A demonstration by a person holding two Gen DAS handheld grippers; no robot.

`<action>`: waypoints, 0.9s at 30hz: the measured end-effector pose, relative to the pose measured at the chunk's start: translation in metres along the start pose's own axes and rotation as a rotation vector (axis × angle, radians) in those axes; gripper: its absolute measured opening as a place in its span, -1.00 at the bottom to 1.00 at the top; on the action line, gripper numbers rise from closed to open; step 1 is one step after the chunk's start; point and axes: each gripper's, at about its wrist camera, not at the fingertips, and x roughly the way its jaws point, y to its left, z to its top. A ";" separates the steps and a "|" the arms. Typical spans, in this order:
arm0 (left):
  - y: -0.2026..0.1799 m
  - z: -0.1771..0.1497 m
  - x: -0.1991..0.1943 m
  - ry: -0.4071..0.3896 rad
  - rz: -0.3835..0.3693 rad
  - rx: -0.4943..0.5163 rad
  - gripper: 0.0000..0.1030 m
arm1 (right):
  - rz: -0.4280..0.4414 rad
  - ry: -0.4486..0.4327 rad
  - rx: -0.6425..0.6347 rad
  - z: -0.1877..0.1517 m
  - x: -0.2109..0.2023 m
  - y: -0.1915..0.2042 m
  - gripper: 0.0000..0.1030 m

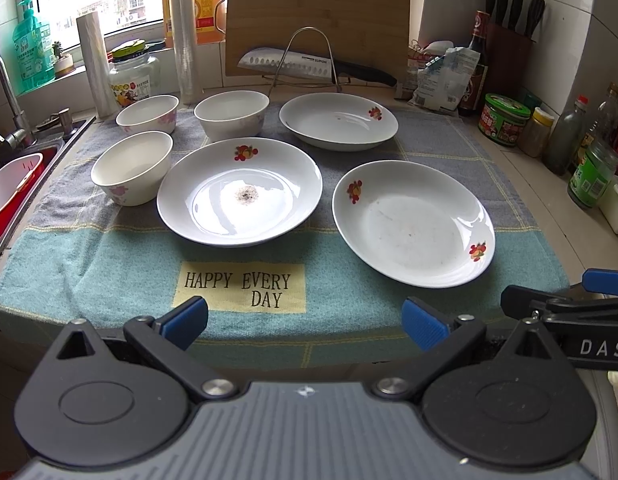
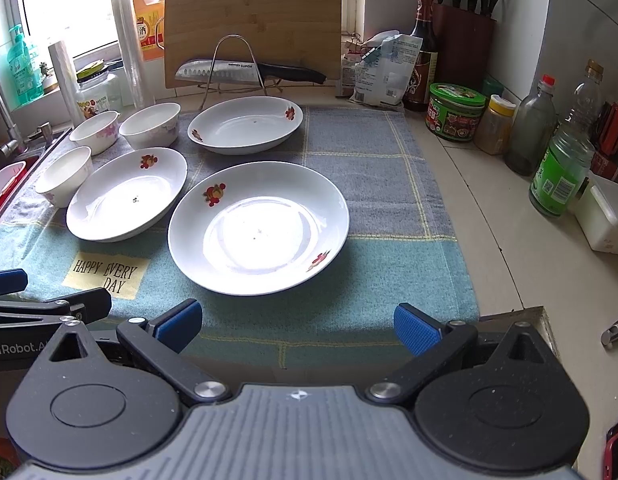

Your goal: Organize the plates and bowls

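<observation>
Three white plates with red flower marks lie apart on a towel (image 1: 109, 264): a middle plate (image 1: 239, 191) (image 2: 127, 193), a near right plate (image 1: 413, 222) (image 2: 257, 227) and a far plate (image 1: 338, 120) (image 2: 245, 124). Three white bowls stand upright at the left: near (image 1: 132, 167) (image 2: 64, 175), far left (image 1: 147, 113) (image 2: 95, 131), far middle (image 1: 231, 114) (image 2: 150, 125). My left gripper (image 1: 305, 318) is open and empty over the towel's front edge. My right gripper (image 2: 297, 322) is open and empty in front of the near right plate.
A sink with a red basin (image 1: 11, 190) lies at the left. A cutting board (image 1: 317, 20) and a knife on a wire rack (image 1: 309, 66) stand behind the dishes. Jars and bottles (image 2: 455, 112) line the right counter. A knife block (image 2: 465, 40) is in the corner.
</observation>
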 end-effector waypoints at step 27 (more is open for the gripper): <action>0.005 0.009 -0.001 -0.005 0.001 0.002 0.98 | -0.002 -0.007 -0.004 0.004 -0.001 0.001 1.00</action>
